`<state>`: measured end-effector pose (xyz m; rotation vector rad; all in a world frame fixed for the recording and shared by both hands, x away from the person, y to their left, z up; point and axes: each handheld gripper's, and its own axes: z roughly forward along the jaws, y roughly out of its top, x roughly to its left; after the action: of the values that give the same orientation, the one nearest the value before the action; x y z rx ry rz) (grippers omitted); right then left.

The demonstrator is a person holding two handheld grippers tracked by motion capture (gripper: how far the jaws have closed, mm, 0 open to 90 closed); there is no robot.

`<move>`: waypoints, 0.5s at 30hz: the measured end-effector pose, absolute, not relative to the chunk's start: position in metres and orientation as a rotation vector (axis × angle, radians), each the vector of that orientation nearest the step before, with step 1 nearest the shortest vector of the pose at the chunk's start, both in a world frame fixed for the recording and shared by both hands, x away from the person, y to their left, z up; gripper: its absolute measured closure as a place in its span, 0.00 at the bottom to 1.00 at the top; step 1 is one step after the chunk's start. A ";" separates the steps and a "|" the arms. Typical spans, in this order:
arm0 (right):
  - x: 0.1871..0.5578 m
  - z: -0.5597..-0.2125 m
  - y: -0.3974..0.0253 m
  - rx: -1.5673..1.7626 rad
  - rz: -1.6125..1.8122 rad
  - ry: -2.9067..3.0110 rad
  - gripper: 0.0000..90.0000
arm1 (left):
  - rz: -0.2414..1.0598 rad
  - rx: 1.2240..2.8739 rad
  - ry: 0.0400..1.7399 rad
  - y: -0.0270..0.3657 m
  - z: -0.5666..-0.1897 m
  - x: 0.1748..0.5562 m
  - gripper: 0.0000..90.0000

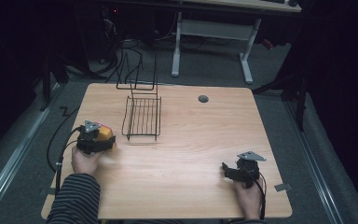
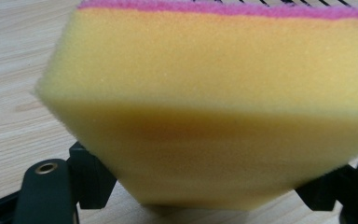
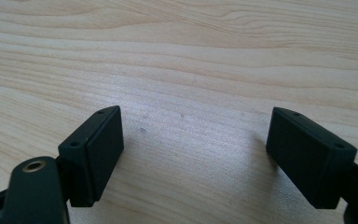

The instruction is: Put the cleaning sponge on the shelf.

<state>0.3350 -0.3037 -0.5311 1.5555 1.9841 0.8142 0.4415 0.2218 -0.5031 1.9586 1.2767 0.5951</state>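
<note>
Jaws of the right gripper (image 3: 193,154) stand wide apart over bare wood with nothing between them; in the high view it sits at the near right of the table (image 1: 200,140), held by a hand (image 1: 248,198). Across at the near left, the left gripper (image 1: 94,139) is clamped on a yellow sponge (image 2: 205,102) with a pink scouring layer along its far edge, the foam squeezed between its black jaws just above the tabletop. Farther back, a black wire rack (image 1: 142,116) stands near the sponge, toward the table's far middle
</note>
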 end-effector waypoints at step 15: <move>0.335 -0.531 -0.304 1.555 0.814 1.984 0.21 | 0.560 1.953 1.219 0.220 -0.491 0.430 0.26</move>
<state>0.3351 -0.3037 -0.5311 1.5554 1.9841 0.8139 0.4302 0.2197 -0.4905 1.9533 1.2192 0.5599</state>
